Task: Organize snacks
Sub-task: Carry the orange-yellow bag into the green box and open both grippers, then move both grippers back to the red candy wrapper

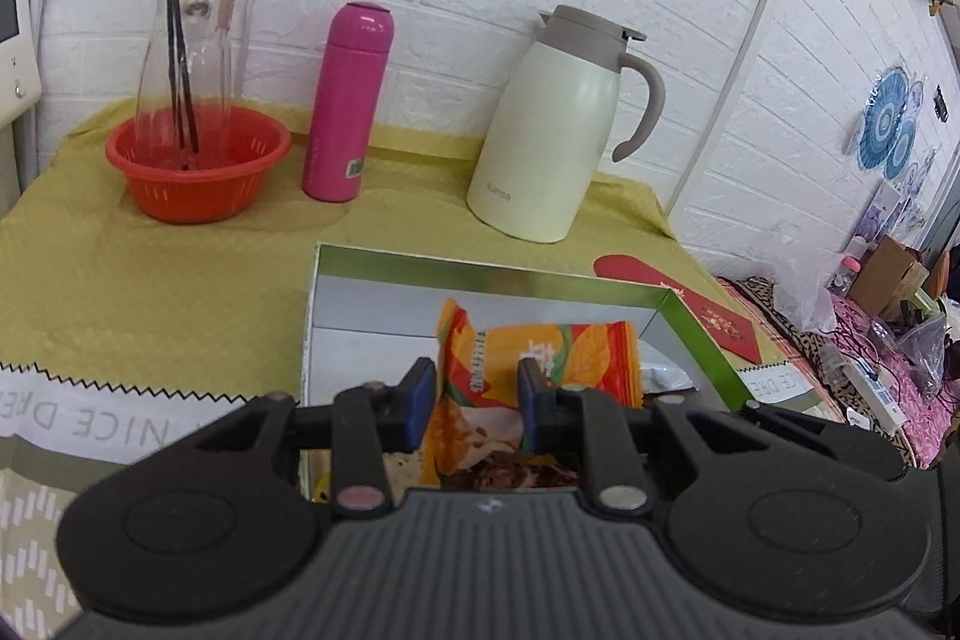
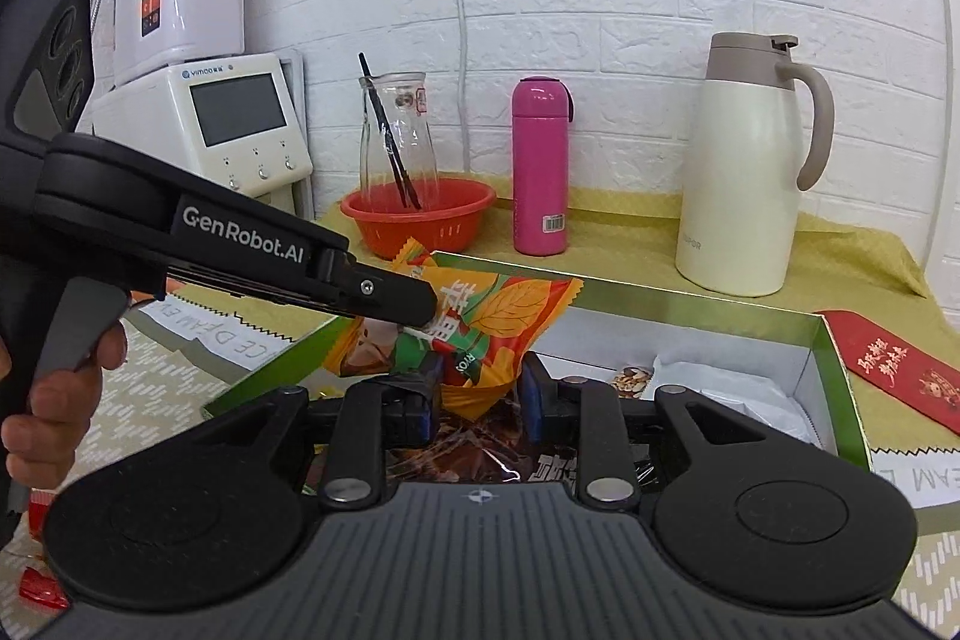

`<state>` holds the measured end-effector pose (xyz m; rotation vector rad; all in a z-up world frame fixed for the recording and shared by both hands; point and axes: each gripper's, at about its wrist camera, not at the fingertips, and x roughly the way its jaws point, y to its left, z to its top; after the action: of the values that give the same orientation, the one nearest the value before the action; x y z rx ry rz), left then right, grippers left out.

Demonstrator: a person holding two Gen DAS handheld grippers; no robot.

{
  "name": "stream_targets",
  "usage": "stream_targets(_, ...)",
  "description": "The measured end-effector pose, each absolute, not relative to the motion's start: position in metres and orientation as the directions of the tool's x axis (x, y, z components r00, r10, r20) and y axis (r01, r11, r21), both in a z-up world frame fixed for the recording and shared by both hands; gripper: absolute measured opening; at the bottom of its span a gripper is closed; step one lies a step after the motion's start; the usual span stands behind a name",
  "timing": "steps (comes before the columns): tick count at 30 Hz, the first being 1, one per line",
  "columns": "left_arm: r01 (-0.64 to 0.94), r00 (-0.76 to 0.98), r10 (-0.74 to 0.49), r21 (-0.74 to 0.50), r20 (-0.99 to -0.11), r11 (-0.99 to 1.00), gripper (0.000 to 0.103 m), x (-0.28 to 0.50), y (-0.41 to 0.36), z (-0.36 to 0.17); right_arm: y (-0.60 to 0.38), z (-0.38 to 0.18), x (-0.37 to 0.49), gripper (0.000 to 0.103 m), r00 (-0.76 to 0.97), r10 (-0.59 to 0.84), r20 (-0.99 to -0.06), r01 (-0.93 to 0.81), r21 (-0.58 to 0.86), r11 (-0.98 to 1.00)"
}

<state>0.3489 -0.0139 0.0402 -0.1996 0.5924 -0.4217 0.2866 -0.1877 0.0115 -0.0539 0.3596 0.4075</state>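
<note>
Left wrist view: left gripper (image 1: 477, 403) clamps orange snack packet (image 1: 528, 358) over open green-rimmed box (image 1: 690, 334) on yellow-green cloth (image 1: 180, 280). Right wrist view: same packet between right gripper (image 2: 480, 400) pads, contact unclear, cannot tell grip. Right of box, red envelope (image 2: 900, 370). Far side: cream jug (image 2: 744, 184), pink flask (image 2: 540, 166).

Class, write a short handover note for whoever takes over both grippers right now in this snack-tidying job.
Left gripper: jaws partly open around the orange snack packet, held above the box; grip uncertain.
Right gripper: jaws partly open, with the packet's lower corner between them, no firm pinch visible.
Things: box on the yellow cloth, with a nut packet and dark wrappers already inside.
Done: some snacks boxed.
Left: lower the orange packet in and release.
</note>
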Motion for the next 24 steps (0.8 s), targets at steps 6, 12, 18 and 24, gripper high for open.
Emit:
stream_targets(6, 0.285, 0.796, -0.385, -0.273, -0.468, 0.919, 0.076, 0.343, -0.011, 0.041, -0.188, 0.003, 0.291, 0.103, 0.869, 0.340, -0.358, -0.379, -0.042, 0.924)
stream_targets(12, 0.220, 0.834, -0.285, -0.189, -0.473, 0.957, 0.096, 0.329, -0.015, 0.048, -0.190, 0.004, 0.282, 0.103, 0.882, 0.320, -0.346, -0.361, -0.060, 0.931)
stream_targets(18, 0.207, 0.848, -0.268, -0.179, -0.458, 0.962, 0.096, 0.311, -0.009, 0.059, -0.189, 0.013, 0.264, 0.103, 0.887, 0.319, -0.334, -0.364, -0.081, 0.928)
stream_targets(24, 0.206, 0.864, -0.256, -0.159, -0.435, 0.966, 0.096, 0.282, -0.005, 0.073, -0.188, 0.029, 0.238, 0.103, 0.896, 0.325, -0.303, -0.364, -0.085, 0.927)
